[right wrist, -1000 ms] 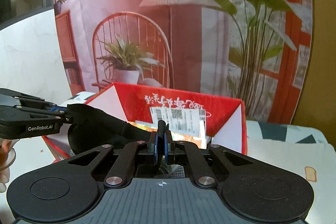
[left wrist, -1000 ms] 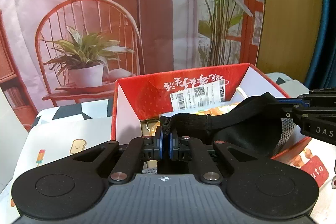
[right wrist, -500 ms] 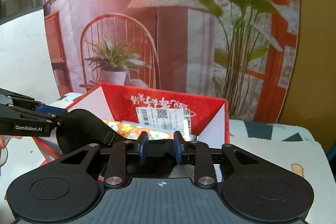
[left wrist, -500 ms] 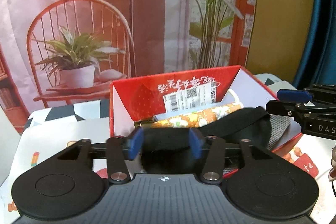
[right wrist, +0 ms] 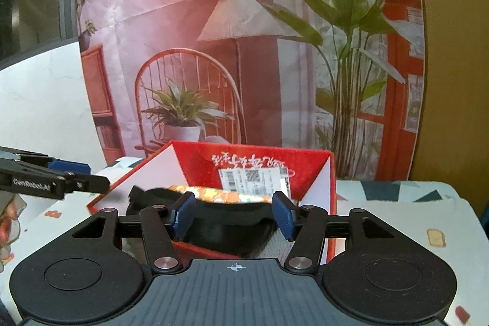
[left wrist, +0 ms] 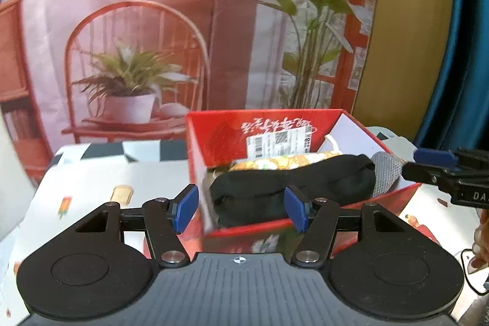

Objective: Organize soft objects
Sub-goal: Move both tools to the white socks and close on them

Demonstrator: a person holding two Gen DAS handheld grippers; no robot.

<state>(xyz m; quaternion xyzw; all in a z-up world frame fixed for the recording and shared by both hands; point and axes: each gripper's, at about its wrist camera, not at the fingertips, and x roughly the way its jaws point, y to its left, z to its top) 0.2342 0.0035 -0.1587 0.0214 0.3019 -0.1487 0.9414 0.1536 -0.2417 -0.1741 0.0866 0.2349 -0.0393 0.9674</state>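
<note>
A black soft cloth item [left wrist: 290,182] lies in an open red cardboard box [left wrist: 220,142], in front of a folded orange floral cloth [left wrist: 284,162] and beside a grey knit piece [left wrist: 385,170]. My left gripper [left wrist: 241,208] is open and empty, just short of the box's near wall. My right gripper [right wrist: 232,213] is open and empty over the box's near edge, above the black cloth [right wrist: 232,228]. The right gripper also shows in the left wrist view [left wrist: 443,170], and the left gripper in the right wrist view [right wrist: 67,176].
The red box [right wrist: 318,161] stands on a table with a white patterned cloth [left wrist: 91,188]. A printed backdrop with a chair, plant and lamp [left wrist: 137,66] hangs behind the table. A blue curtain [left wrist: 458,51] is at the far right.
Both grippers were shut on the black cloth, holding it over the box. They opened, the cloth dropped into the box, and both grippers drew back.
</note>
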